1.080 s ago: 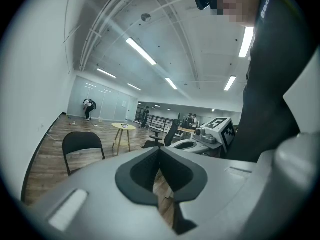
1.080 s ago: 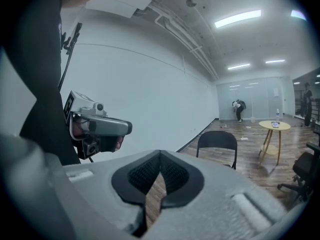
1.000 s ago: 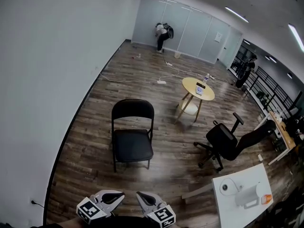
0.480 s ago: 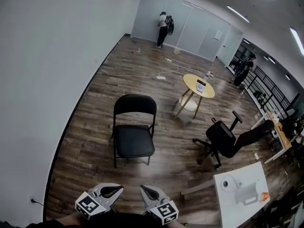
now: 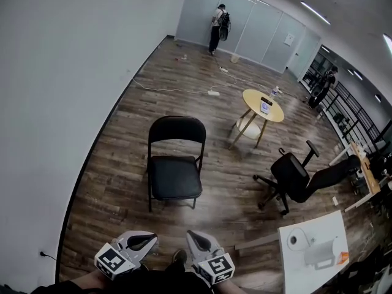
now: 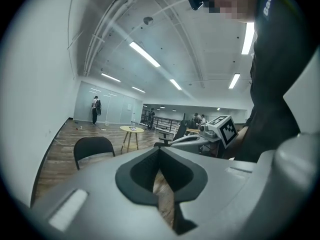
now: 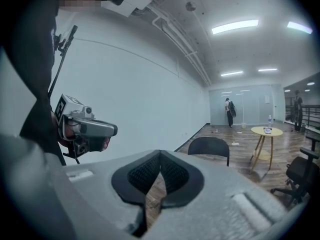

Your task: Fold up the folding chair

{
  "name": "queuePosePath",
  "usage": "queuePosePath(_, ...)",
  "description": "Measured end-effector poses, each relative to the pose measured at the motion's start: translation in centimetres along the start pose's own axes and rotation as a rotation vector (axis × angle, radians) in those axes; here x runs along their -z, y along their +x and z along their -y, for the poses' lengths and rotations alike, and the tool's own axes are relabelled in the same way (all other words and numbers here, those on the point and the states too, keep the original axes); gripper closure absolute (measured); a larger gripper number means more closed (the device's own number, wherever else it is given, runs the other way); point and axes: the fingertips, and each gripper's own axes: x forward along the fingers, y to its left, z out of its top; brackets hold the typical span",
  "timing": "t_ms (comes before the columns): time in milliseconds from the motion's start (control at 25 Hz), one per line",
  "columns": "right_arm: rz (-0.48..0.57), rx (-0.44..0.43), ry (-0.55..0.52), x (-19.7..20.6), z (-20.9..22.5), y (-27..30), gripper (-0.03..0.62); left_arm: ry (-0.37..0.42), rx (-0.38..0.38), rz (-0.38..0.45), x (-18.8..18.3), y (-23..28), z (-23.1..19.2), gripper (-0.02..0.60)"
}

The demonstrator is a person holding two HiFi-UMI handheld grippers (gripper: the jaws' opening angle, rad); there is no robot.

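The black folding chair (image 5: 176,177) stands unfolded on the wood floor, its seat facing me and its backrest (image 5: 177,132) behind. Both grippers hover at the bottom of the head view, well short of the chair. My left gripper (image 5: 147,240) is shut and holds nothing, and so is my right gripper (image 5: 195,240). In the left gripper view the shut jaws of the left gripper (image 6: 160,150) point past the chair's backrest (image 6: 93,148), which shows at the left. The right gripper view has the right gripper (image 7: 160,155) shut, with the backrest (image 7: 210,146) just right of the tips.
A white wall runs along the left. Behind and right of the folding chair stand a round yellow table (image 5: 263,106) and a black office chair (image 5: 297,179). A white table (image 5: 318,265) with a paper roll is at lower right. A cable and power strip (image 5: 211,92) lie on the floor.
The view has shifted a little toward the folding chair, and both grippers have drifted forward with it. Both stay shut and hold nothing.
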Motion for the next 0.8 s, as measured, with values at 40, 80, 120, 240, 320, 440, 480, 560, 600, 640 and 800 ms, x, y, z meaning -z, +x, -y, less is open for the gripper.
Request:
queuePosePath(40, 0.001, -0.004, 0.002, 0.0, 0.6, 0.2, 0.597, -0.001, -0.008, 0.000, -0.3, 0.5, -0.3, 0.586)
queuePosePath(80, 0.002, -0.010, 0.004, -0.1, 1.2, 0.5, 0.597, -0.004, -0.016, 0.000, -0.4, 0.9, -0.5, 0.586)
queuePosePath(120, 0.002, -0.018, 0.006, -0.1, 1.8, 0.7, 0.597, -0.007, -0.025, -0.001, -0.5, 1.5, -0.8, 0.586)
queuePosePath(240, -0.002, -0.047, 0.014, 0.0, 3.8, 1.3, 0.597, 0.004, -0.051, -0.010, -1.0, 3.3, -1.5, 0.586)
queuePosePath(320, -0.004, -0.066, 0.021, 0.1, 5.2, 1.6, 0.597, 0.010, -0.074, -0.017, -1.3, 4.7, -2.0, 0.586)
queuePosePath(440, -0.005, -0.096, 0.025, 0.0, 7.2, 2.3, 0.597, 0.003, -0.100, -0.026, -1.5, 6.5, -2.6, 0.586)
queuePosePath(480, -0.005, -0.107, 0.027, -0.1, 7.8, 2.5, 0.597, -0.004, -0.107, -0.029, -1.4, 7.0, -2.8, 0.586)
queuePosePath(560, -0.002, -0.129, 0.030, -0.1, 8.9, 2.9, 0.597, -0.005, -0.123, -0.033, -1.7, 8.2, -3.2, 0.586)
queuePosePath(600, -0.001, -0.139, 0.031, 0.0, 9.5, 3.1, 0.597, 0.001, -0.133, -0.032, -2.0, 8.8, -3.4, 0.586)
queuePosePath(640, 0.000, -0.149, 0.032, 0.0, 10.0, 3.3, 0.596, 0.007, -0.142, -0.031, -2.2, 9.4, -3.6, 0.586)
queuePosePath(800, -0.002, -0.191, 0.031, 0.3, 11.7, 3.7, 0.595, 0.011, -0.175, -0.034, -2.3, 11.4, -4.0, 0.584)
